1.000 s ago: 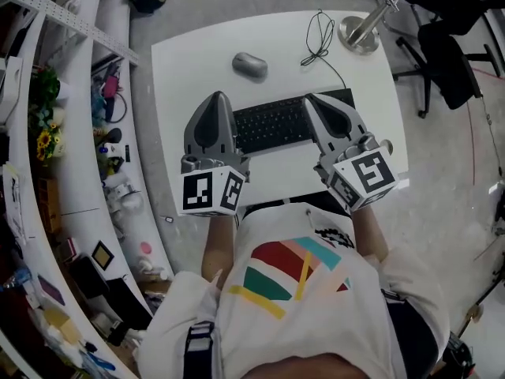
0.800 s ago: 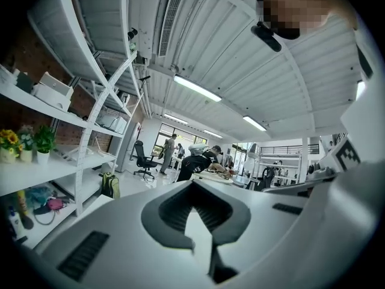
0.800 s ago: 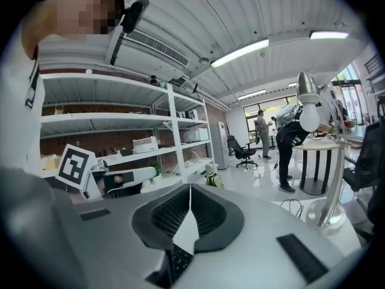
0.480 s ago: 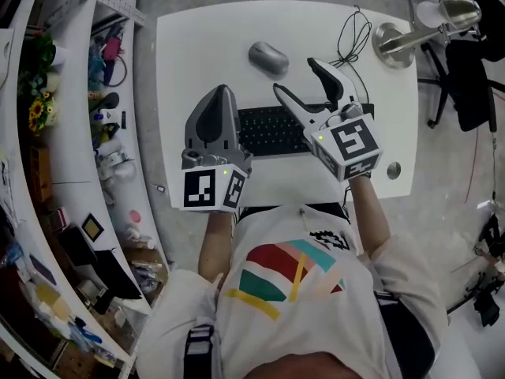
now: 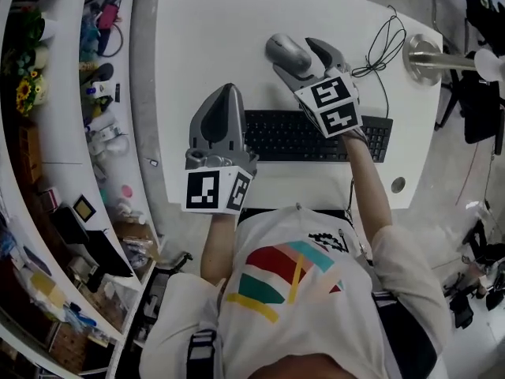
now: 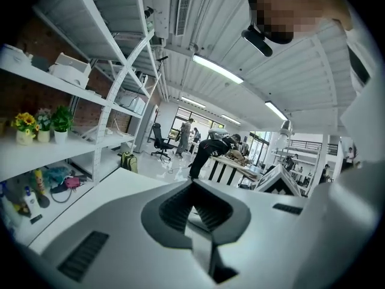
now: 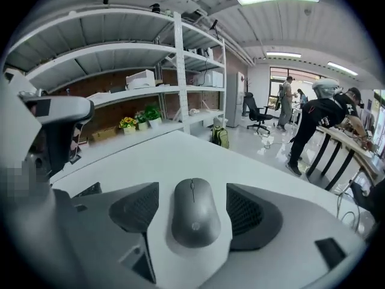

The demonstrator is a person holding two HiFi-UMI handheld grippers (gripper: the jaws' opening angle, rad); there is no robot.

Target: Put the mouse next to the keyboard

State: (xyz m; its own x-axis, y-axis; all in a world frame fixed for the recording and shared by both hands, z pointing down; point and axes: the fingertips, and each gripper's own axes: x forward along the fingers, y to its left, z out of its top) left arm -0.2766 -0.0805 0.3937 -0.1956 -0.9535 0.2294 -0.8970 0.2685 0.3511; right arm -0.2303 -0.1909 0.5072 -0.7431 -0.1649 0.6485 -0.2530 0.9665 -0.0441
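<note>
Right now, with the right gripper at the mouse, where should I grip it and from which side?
Grip the mouse across its two long flanks at the wide middle, coming in from its rear, logo end along its length. The right gripper is lined up that way: its jaws are opening, and the mouse lies between the pads, untouched, flat on the table.

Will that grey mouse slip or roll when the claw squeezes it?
Probably stiff: the mouse looks like a hard plastic shell. Its smooth, rounded sides may slip, so the right claw, jaws opening with the mouse between them, needs a square grip. It lies flat, so pushed, it should slide, not roll.
</note>
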